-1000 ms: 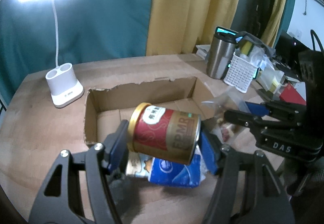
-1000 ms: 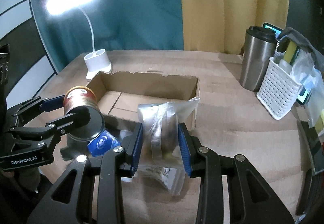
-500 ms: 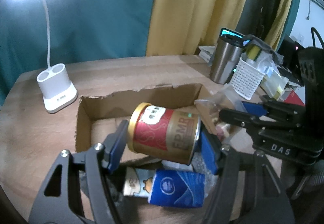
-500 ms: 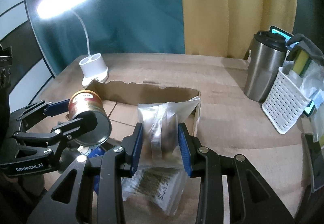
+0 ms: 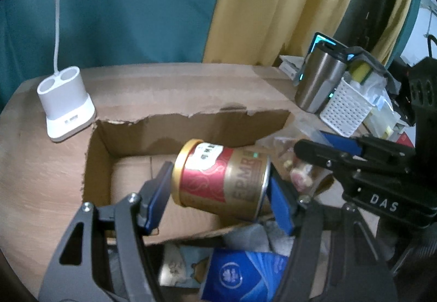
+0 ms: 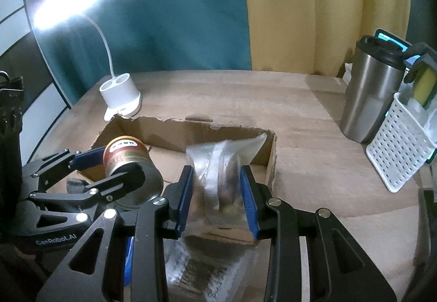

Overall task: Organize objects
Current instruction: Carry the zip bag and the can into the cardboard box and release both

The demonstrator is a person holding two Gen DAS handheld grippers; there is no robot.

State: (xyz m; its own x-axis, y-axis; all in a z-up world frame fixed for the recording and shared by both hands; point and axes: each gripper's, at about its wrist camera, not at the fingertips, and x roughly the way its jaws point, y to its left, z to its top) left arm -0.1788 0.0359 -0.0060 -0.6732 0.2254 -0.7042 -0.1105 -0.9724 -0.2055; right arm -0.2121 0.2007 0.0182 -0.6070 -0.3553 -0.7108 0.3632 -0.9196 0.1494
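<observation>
"GenRobot.AI" is printed on the left tool point(image 6: 128, 168) and "DAS" on the right tool point(image 6: 217, 187). A red-and-gold can point(image 5: 221, 179), partly lettered "FPMR", is pinched sideways by the left tool above the open cardboard box point(image 5: 191, 127) on the table point(image 6: 314, 138). A clear snack pouch point(image 6: 218, 165) is pinched by the right tool over the box's near right corner. A white basket point(image 6: 396, 154) is filled with small items.

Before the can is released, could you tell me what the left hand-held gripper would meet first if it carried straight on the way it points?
Probably the brown floor of the open cardboard box, though depth is unclear.
</observation>
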